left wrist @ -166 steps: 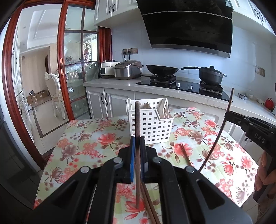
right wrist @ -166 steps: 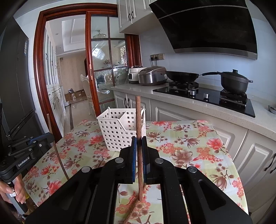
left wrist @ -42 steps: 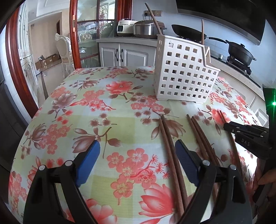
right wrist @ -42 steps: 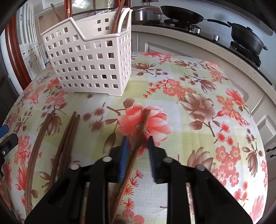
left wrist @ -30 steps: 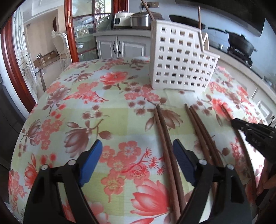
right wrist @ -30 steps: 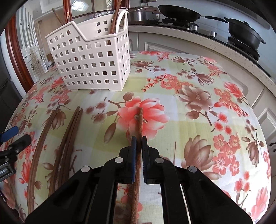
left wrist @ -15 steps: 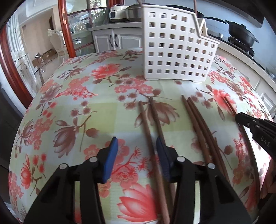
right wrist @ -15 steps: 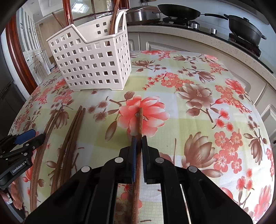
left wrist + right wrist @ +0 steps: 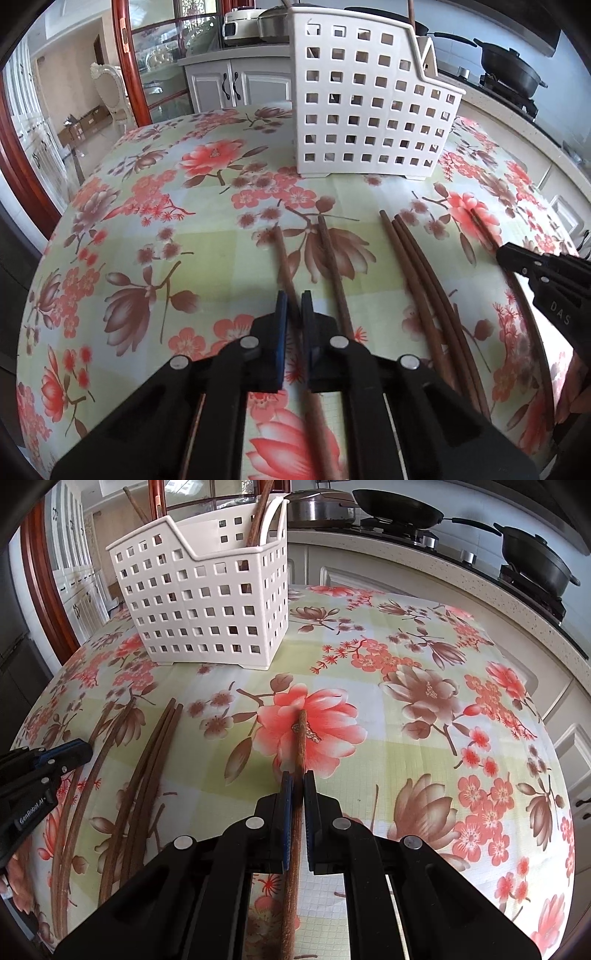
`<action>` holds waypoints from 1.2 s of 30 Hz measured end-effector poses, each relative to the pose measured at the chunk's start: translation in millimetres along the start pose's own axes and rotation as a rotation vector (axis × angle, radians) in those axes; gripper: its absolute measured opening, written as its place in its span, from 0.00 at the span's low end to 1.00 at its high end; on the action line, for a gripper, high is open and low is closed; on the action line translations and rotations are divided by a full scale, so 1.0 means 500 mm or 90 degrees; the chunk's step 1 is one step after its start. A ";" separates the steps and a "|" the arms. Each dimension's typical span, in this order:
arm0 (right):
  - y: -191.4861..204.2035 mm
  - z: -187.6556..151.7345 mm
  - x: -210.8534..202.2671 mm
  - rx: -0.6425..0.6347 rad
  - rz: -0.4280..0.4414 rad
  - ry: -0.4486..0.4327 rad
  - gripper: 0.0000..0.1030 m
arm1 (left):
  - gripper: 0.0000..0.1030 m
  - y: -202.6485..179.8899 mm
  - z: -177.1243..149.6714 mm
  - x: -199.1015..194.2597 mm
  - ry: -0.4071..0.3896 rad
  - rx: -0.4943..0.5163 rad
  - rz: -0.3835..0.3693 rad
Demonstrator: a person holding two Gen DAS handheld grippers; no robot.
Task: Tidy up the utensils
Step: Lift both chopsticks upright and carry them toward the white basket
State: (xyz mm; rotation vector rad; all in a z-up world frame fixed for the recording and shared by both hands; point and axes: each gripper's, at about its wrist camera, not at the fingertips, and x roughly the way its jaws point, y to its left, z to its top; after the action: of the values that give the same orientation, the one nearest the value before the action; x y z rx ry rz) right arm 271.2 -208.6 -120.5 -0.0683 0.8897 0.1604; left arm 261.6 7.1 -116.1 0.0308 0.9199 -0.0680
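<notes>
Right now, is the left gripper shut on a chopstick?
Yes. The left gripper has just closed, its blue pads pinching one chopstick lying on the tablecloth.

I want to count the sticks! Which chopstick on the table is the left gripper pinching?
The leftmost chopstick: it runs between the shut pads of the left gripper. Its neighbour and the bundle of three lie free on the tablecloth.

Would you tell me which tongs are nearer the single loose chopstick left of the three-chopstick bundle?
Left. The left tongs, shut on a chopstick, sit right beside the loose chopstick; the right tongs are beyond the bundle, gripping another chopstick.
</notes>
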 end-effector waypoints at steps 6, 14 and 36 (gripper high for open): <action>-0.006 0.001 -0.023 0.014 0.029 -0.029 0.06 | 0.06 0.013 0.000 -0.017 -0.013 -0.016 -0.021; -0.010 0.019 -0.086 0.027 0.055 -0.092 0.06 | 0.06 0.019 0.015 -0.089 -0.066 -0.025 -0.024; -0.008 0.018 -0.191 0.036 0.067 -0.177 0.06 | 0.06 0.024 0.012 -0.211 -0.165 -0.035 -0.036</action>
State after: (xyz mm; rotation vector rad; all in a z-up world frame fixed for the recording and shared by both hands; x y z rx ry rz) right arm 219.6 -222.1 -40.4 0.0531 0.6200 0.2365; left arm 203.5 23.3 -28.4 -0.0534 0.6630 -0.0965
